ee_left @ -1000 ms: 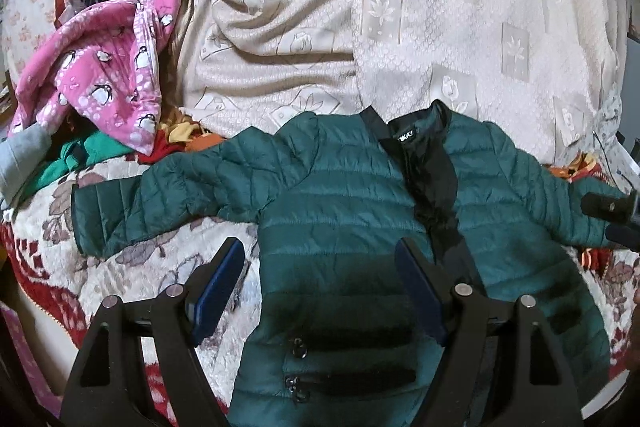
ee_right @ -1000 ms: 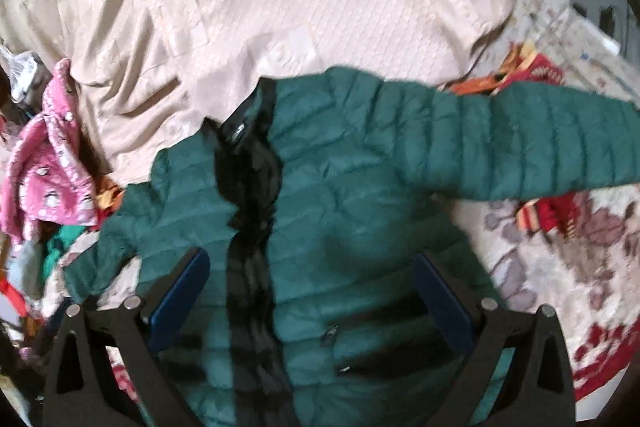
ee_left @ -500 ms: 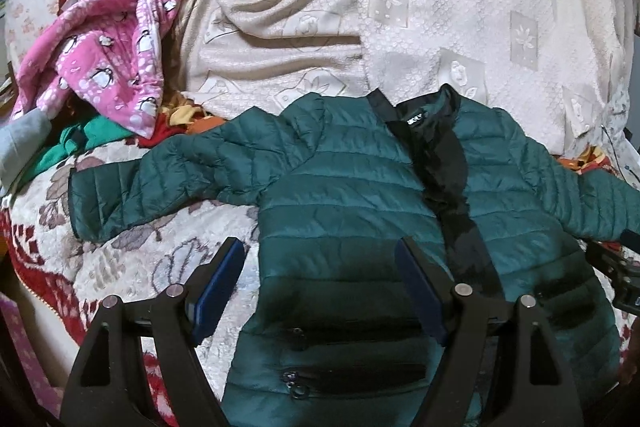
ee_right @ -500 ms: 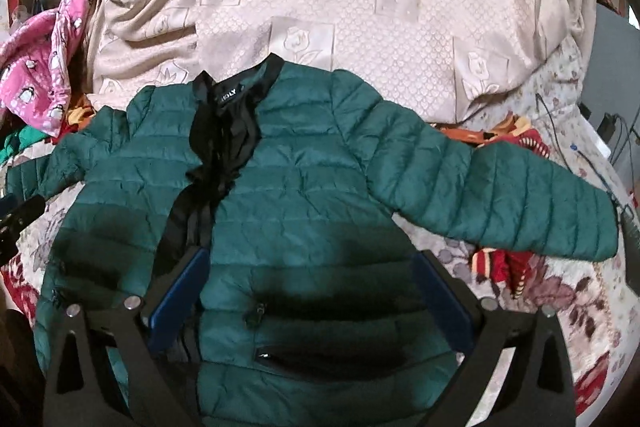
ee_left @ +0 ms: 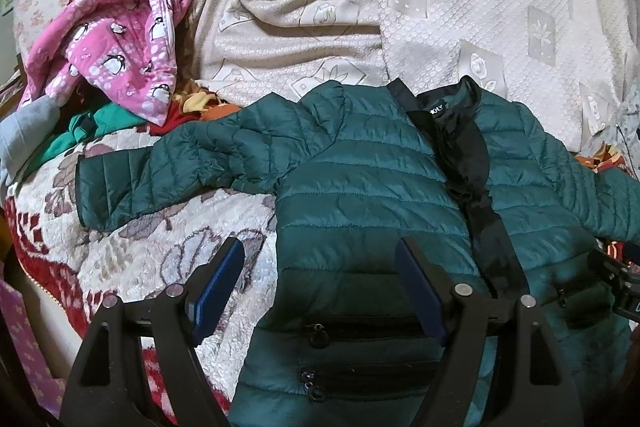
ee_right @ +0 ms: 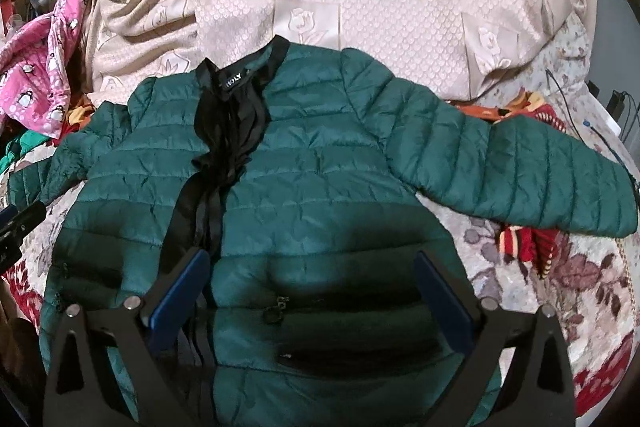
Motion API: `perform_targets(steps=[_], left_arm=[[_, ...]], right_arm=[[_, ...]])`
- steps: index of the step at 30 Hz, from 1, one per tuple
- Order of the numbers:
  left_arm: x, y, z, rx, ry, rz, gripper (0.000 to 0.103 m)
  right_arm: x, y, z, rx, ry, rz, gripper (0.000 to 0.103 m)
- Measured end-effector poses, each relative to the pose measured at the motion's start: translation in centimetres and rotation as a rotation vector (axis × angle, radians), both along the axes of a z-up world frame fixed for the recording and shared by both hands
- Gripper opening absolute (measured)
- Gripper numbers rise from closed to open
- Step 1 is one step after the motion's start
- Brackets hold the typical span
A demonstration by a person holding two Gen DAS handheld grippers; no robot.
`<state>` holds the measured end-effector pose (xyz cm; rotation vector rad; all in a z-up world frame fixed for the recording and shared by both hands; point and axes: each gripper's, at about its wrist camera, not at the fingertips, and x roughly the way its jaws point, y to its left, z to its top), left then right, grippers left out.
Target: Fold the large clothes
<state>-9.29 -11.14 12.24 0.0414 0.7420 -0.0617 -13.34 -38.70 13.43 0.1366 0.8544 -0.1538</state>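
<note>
A dark green quilted jacket (ee_left: 368, 195) lies flat, front up, on a floral blanket, with a black placket and collar and both sleeves spread out sideways. It also shows in the right wrist view (ee_right: 312, 187). My left gripper (ee_left: 320, 259) is open and empty, hovering over the jacket's lower left part. My right gripper (ee_right: 312, 271) is open and empty over the jacket's lower right part near a pocket zip (ee_right: 276, 311). The right gripper's tip shows at the left view's right edge (ee_left: 616, 279).
A beige embossed bedspread (ee_left: 400, 7) rises behind the jacket. A pink penguin-print garment (ee_left: 120, 47) and other clothes are piled at the left. A red striped cloth (ee_right: 524, 239) lies under the right sleeve. Cables (ee_right: 600, 131) run at the far right.
Both grippers have drawn back slightly and steadied over the jacket's lower half. The right view swung left to centre on the jacket. The jacket itself has not moved.
</note>
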Motion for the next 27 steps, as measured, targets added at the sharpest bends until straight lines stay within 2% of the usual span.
perform_targets(steps=[9, 19, 27], left_arm=[[0.1, 0.0, -0.5, -0.001, 0.002, -0.007, 0.033], [-0.7, -1.7, -1.7, -0.004, 0.044, -0.045, 0.033], [-1.2, -2.3, -2.0, -0.014, 0.04, -0.056, 0.033]], right_arm=[[1.0, 0.4, -0.8, 0.0, 0.022, -0.018, 0.103], [0.0, 0.2, -1.9, 0.001, 0.05, -0.04, 0.102], [-0.2, -0.2, -2.6, 0.017, 0.064, -0.054, 0.103]])
